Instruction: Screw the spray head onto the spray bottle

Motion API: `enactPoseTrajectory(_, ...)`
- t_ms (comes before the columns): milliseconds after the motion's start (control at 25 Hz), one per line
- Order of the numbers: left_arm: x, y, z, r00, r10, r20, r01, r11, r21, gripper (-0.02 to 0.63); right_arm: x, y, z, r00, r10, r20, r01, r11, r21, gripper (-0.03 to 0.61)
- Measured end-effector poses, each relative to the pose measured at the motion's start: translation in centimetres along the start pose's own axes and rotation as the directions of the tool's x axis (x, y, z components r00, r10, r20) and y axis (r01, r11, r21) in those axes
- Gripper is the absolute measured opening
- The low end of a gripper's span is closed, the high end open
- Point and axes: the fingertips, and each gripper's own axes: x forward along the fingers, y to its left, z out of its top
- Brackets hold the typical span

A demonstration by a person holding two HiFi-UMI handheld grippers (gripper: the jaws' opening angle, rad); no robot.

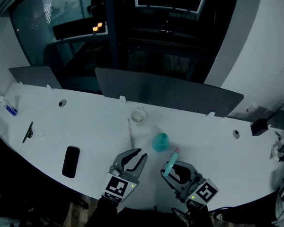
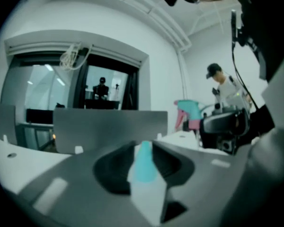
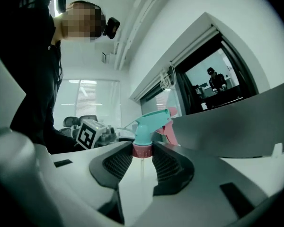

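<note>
Fingers (image 3: 117, 167) of your right gripper (image 3: 143, 151) are squeezed on the pink ring of the spray head (image 3: 150, 122). Its thin tube hangs down between them. Your left gripper (image 2: 143, 148) has its jaws almost together and holds nothing.

You can see the little blue-green bottle (image 1: 160, 142) through the thin gap in the left jaws. It stands up on the white table (image 1: 94, 126), just in front of both grippers.

The bottle looks like light plastic, so it may slide or fall over if you push it. I think you should hold it around its wide lower part with the left gripper, and the jaws must open much wider for that. The spray head looks hard, and the pink ring has little ridges, so it should not slip. The tube looks bendy and must go into the bottle's neck first.

A small round cup (image 1: 138, 116) sits behind the bottle. A dark phone (image 1: 71, 161) lies well off to the left. Nothing stands between you and the bottle. Your two grippers are close together, so take care they do not bump.
</note>
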Motion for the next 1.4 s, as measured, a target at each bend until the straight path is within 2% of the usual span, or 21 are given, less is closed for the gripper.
enactPoseTrajectory(40,1.4,-0.7,-1.2,0.999,-0.04,-0.035,0.04,0.999,-0.002,0.2,-0.8,-0.6,0.3,1.0,-0.03,0.008,0.03,1.0,0.003,0.135)
enactPoseTrajectory(80,2.9,-1.4,-2.6,0.995,-0.075,-0.07,0.075,0.997,-0.003,0.313,-1.6,-1.1,0.6,0.998,-0.059,0.012,0.059,0.998,0.012,0.135)
enactPoseTrajectory(160,6.0,-2.7,-5.4,0.982,-0.132,-0.134,0.136,0.991,0.019,0.425,-3.0,-1.8,0.8,0.994,-0.112,-0.004,0.112,0.993,0.029,0.135)
enactPoseTrajectory(280,10.6,-3.7,-8.8,0.966,-0.18,-0.187,0.196,0.978,0.069,0.489,-5.1,-2.7,0.9,0.982,-0.189,-0.017,0.19,0.981,0.029,0.135)
enactPoseTrajectory(520,15.6,-3.5,-10.4,0.97,-0.163,-0.18,0.166,0.986,0.006,0.495,-8.7,-3.7,0.3,0.949,-0.311,-0.049,0.313,0.949,0.04,0.135)
enactPoseTrajectory(600,15.6,-3.4,-10.7,0.968,-0.162,-0.192,0.166,0.986,0.008,0.37,-9.1,-3.8,0.1,0.941,-0.335,-0.049,0.338,0.94,0.045,0.135)
enactPoseTrajectory(800,14.0,-4.4,-11.0,0.948,-0.213,-0.236,0.224,0.974,0.022,0.364,-9.2,-4.7,2.3,0.934,-0.346,0.088,0.345,0.938,0.024,0.135)
enactPoseTrajectory(1000,9.4,-6.1,-11.9,0.928,-0.253,-0.275,0.272,0.962,0.031,0.362,-6.8,-4.6,8.5,0.937,-0.268,0.223,0.27,0.963,0.024,0.135)
enactPoseTrajectory(1160,5.1,-7.4,-12.7,0.919,-0.256,-0.299,0.277,0.96,0.03,0.362,-4.3,-2.8,12.6,0.93,-0.156,0.332,0.148,0.988,0.049,0.135)
enactPoseTrajectory(1240,3.9,-7.7,-12.9,0.922,-0.242,-0.3,0.262,0.965,0.025,0.362,-2.9,-1.5,13.0,0.939,-0.097,0.329,0.088,0.995,0.044,0.135)
enactPoseTrajectory(1400,3.1,-7.7,-13.0,0.927,-0.216,-0.308,0.235,0.972,0.024,0.362,-0.7,0.0,10.0,0.975,-0.03,0.218,0.019,0.998,0.054,0.135)
